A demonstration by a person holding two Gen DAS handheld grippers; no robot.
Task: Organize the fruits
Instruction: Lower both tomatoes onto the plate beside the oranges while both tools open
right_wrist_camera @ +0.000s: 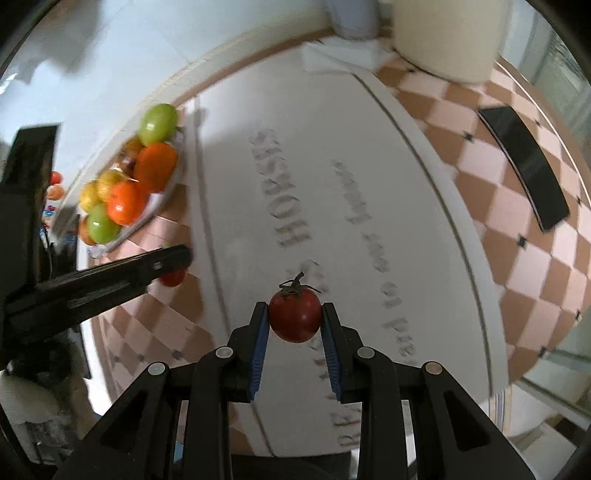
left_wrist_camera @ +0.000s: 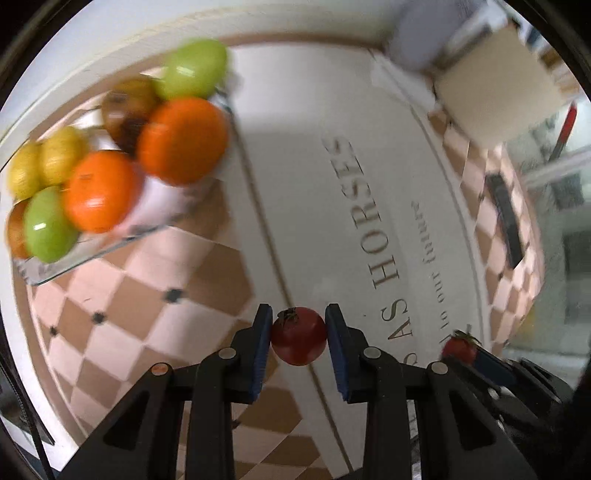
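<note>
My left gripper (left_wrist_camera: 298, 334) is shut on a red tomato (left_wrist_camera: 298, 336) and holds it above the tablecloth. My right gripper (right_wrist_camera: 294, 317) is shut on a second red tomato (right_wrist_camera: 294, 315) with a green stem. The right gripper and its tomato (left_wrist_camera: 460, 349) show at the lower right of the left wrist view. The left gripper with its tomato (right_wrist_camera: 173, 277) shows at the left of the right wrist view. A glass plate (left_wrist_camera: 92, 251) at the upper left holds oranges (left_wrist_camera: 183, 140), green fruits (left_wrist_camera: 195, 68) and yellow fruits (left_wrist_camera: 61, 155); the plate also shows in the right wrist view (right_wrist_camera: 162, 201).
A white placemat (left_wrist_camera: 314, 184) printed "HORSES" lies on the pink checkered tablecloth (left_wrist_camera: 147, 295). A cream container (right_wrist_camera: 447, 37) and a grey-blue object (right_wrist_camera: 354, 18) stand at the far edge. A black flat device (right_wrist_camera: 524, 166) lies at the right.
</note>
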